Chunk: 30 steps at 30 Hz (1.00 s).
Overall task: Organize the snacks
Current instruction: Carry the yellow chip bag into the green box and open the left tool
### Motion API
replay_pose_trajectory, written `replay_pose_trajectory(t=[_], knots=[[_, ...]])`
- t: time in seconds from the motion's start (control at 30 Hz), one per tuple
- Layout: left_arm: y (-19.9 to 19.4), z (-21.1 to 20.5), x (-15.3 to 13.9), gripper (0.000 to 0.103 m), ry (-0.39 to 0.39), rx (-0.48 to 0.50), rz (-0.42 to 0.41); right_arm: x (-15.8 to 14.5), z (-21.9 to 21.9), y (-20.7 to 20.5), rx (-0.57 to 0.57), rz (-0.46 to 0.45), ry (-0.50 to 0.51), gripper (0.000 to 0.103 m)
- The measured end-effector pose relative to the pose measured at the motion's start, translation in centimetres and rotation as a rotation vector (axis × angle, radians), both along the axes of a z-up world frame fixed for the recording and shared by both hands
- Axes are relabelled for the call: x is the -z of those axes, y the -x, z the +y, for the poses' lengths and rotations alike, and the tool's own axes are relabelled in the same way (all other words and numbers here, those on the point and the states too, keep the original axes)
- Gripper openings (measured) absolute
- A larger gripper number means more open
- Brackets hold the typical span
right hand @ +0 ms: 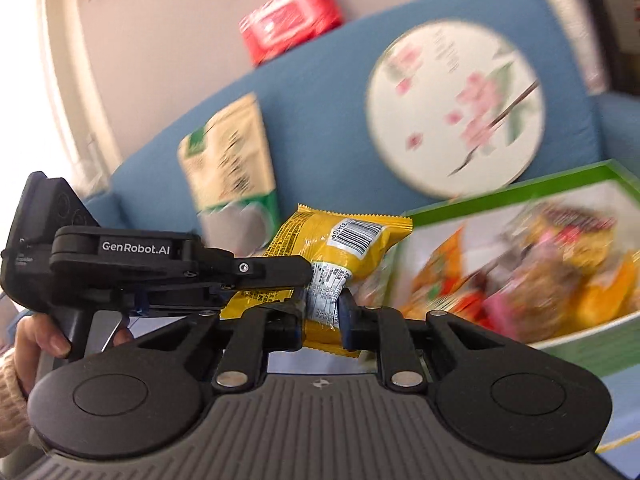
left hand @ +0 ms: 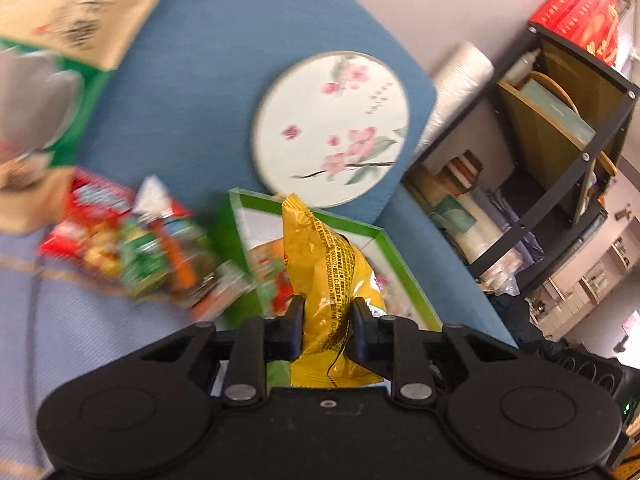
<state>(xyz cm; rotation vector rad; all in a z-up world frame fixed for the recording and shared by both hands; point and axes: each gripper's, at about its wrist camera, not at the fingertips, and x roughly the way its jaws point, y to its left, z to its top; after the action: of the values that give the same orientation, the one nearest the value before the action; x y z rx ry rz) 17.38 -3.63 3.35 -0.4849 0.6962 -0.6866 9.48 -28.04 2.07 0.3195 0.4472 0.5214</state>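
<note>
- Two grippers are clamped on one yellow snack packet (right hand: 340, 256): the right gripper (right hand: 322, 312) is pinched shut on its lower end, the left gripper (left hand: 326, 320) is squeezed shut on it too.
- The packet is held up off the sofa (left hand: 224, 60), just in front of the green-rimmed tray (right hand: 480, 200).
- More snack bags (left hand: 132, 248) are piled by the tray's left edge, pretty blurry.
- A round floral cushion (left hand: 332, 128) is propped on the sofa back.
</note>
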Motion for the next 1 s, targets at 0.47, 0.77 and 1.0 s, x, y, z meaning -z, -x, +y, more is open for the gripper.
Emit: replay_pose_trajectory(t=[0.47, 0.77, 1.0], knots=[[-6.9, -6.8, 1.4, 0.057, -0.092, -0.04, -0.001, 2.1, -2.2, -5.1, 0.245, -0.049, 0.137, 0.04], [-3.7, -2.6, 0.9, 0.099, -0.166, -0.101, -0.037, 0.9, -0.8, -2.6, 0.237, -0.136, 0.23, 0.061], [-1.9, 1.5, 1.9, 0.103, -0.234, -0.196, -0.024, 1.3, 2.4, -0.1, 0.158, -0.091, 0.294, 0.098]])
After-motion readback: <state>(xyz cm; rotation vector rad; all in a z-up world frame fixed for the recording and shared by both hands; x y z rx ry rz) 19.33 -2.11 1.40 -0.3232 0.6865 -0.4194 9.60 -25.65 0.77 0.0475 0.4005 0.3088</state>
